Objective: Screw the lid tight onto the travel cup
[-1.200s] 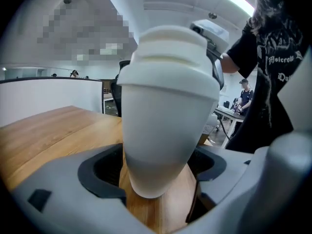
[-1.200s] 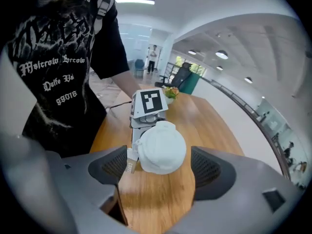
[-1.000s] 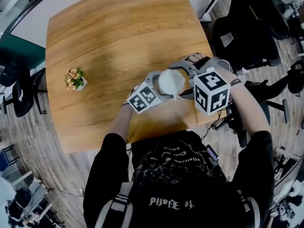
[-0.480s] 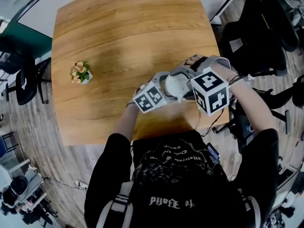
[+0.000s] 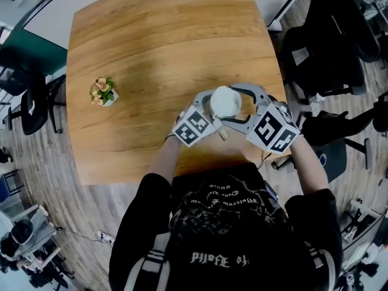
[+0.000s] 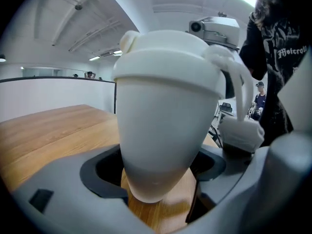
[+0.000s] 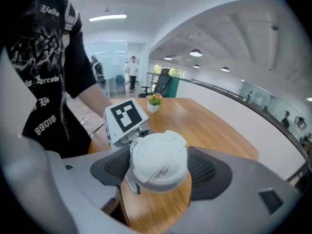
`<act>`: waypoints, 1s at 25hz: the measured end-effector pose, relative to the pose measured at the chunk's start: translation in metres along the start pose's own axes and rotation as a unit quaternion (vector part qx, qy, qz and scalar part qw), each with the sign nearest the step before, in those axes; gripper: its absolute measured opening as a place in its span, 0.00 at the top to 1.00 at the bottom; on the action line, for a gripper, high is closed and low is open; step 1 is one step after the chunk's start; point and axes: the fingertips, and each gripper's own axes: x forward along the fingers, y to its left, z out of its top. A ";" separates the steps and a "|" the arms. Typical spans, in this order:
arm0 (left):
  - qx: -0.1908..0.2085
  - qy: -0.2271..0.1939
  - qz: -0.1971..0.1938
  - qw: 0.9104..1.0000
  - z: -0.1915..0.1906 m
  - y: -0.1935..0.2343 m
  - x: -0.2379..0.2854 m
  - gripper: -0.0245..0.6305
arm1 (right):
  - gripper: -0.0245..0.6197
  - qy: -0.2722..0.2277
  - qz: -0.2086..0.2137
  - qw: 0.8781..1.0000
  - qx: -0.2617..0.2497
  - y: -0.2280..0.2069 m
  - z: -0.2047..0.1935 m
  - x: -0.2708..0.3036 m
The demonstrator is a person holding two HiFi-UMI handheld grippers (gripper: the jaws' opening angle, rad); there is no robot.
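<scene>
White travel cup, white lid; black-white marker cube; brown wood-grain table.

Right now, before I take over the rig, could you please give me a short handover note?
Left gripper: shut on the cup, low on its body.
Right gripper: shut on the lid, pads on its sides.
Things: cup upright near the table front edge, lid on top.
Done: lid seated, both grips made.
Left: turn the lid until tight; how tight it is now does not show.
</scene>
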 end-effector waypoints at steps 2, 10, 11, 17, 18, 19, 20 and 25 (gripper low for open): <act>-0.004 -0.006 0.012 1.000 0.000 0.001 0.000 0.33 | 0.38 -0.025 -0.052 0.997 0.043 -0.001 -0.001 -0.001; -0.008 -0.021 0.041 0.999 0.001 0.001 -0.001 0.33 | 0.38 -0.103 -0.232 0.951 0.174 -0.006 0.000 -0.009; -0.009 -0.024 0.045 0.999 0.001 0.001 0.000 0.33 | 0.39 -0.111 -0.255 0.941 0.194 -0.006 -0.001 -0.010; -0.004 -0.030 0.045 0.999 0.001 0.002 -0.001 0.33 | 0.39 -0.135 -0.274 0.921 0.244 -0.006 -0.005 -0.010; -0.003 -0.030 0.043 0.999 0.001 0.002 0.000 0.33 | 0.39 -0.135 -0.256 0.926 0.243 -0.005 -0.006 -0.010; -0.003 -0.031 0.041 0.999 0.001 0.001 0.000 0.33 | 0.38 -0.136 -0.236 0.933 0.235 -0.003 -0.006 -0.011; -0.002 -0.031 0.038 0.999 0.002 0.000 0.001 0.33 | 0.35 -0.138 -0.212 0.943 0.216 -0.001 -0.004 -0.012; 0.031 -0.007 -0.016 0.999 0.001 -0.007 0.002 0.33 | 0.30 -0.100 -0.031 0.994 0.011 0.006 0.000 -0.020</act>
